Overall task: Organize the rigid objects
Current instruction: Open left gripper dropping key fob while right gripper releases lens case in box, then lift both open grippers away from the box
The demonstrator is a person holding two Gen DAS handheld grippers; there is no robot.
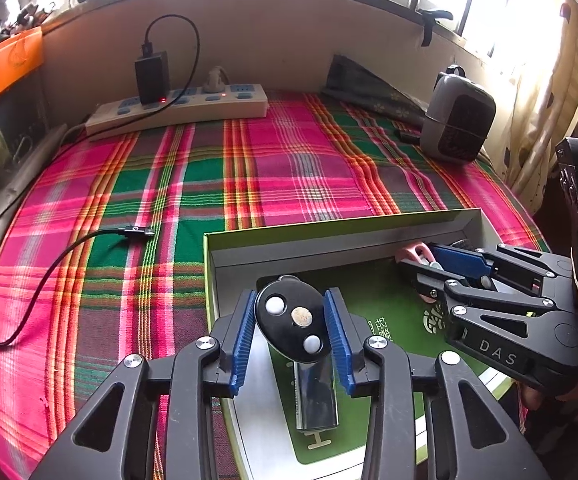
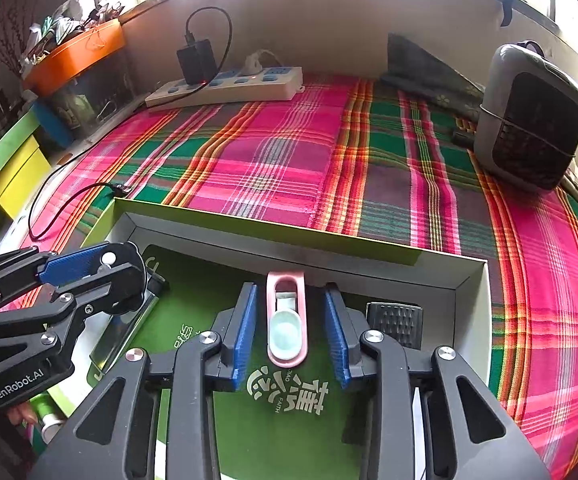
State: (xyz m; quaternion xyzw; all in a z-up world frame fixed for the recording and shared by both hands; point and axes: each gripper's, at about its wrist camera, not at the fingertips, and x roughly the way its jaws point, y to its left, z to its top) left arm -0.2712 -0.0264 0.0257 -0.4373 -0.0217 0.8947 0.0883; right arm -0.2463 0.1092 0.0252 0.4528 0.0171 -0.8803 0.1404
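A shallow green-lined box (image 1: 329,228) lies on the plaid cloth. My left gripper (image 1: 291,300) hangs over the box's left part. A black oval piece (image 1: 291,324) with two white studs and a metal disc lies between its blue pads, resting on a shiny dark bar (image 1: 316,396); the jaws stand slightly apart from it. My right gripper (image 2: 289,292) is open over the box's far right. A pink oblong case (image 2: 287,320) with a pale inset lies between its pads with clear gaps on both sides. Each gripper shows in the other's view: right (image 1: 469,268), left (image 2: 101,268).
A black ribbed block (image 2: 395,322) lies in the box's right corner. Behind stand a power strip (image 1: 177,108) with a black adapter and a grey heater (image 1: 457,120). A black cable end (image 1: 137,233) lies left of the box. Yellow boxes (image 2: 17,176) flank the left edge.
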